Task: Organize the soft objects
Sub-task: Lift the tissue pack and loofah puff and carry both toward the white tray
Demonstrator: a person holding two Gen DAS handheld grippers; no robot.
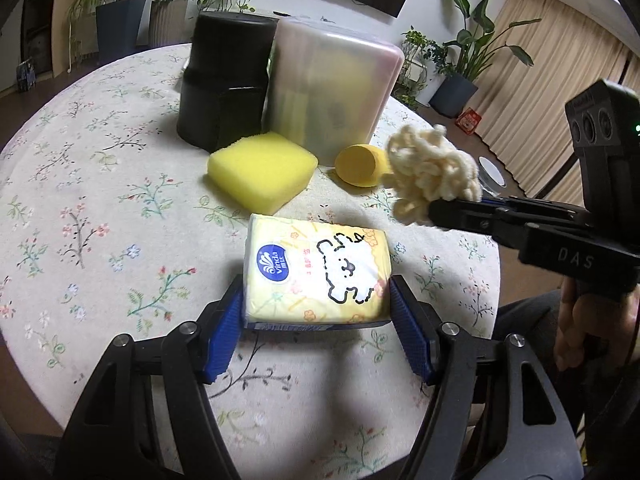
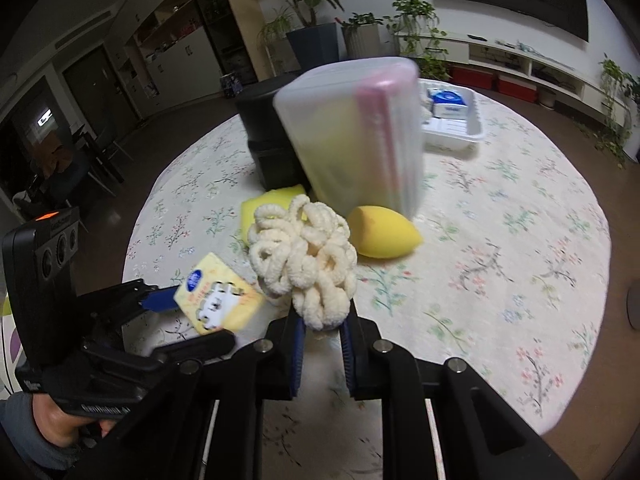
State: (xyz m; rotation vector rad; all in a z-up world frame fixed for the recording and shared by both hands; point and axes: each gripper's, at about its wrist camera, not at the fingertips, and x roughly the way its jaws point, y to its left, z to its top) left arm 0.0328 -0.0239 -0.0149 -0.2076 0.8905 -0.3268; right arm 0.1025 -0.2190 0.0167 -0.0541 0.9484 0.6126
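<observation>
My left claw [image 1: 316,312] grips a yellow tissue pack [image 1: 316,272] by its two short sides, the blue pads [image 1: 228,332] pressed against the wrapper and the pack lifted just above the flowered tabletop [image 1: 100,184]. I judge it light and squashy, with a slick plastic film, so a hold across the middle of the sides should keep it from sliding out.

My right claw [image 2: 322,332] is clenched on the base of a cream looped-yarn bundle [image 2: 304,264] (it looks like a fluffy scrunchie or mop head), which stands up out of the jaws. It seems featherlight and very compressible; pinching deep in the core is safer than catching a single loop.

Still on the tabletop are a yellow square sponge [image 1: 262,172] and a yellow egg-shaped sponge [image 2: 382,236], both just in front of a frosted plastic box [image 2: 352,140] and a black container [image 1: 224,80]. Both sponges should give under pressure and spring back.
</observation>
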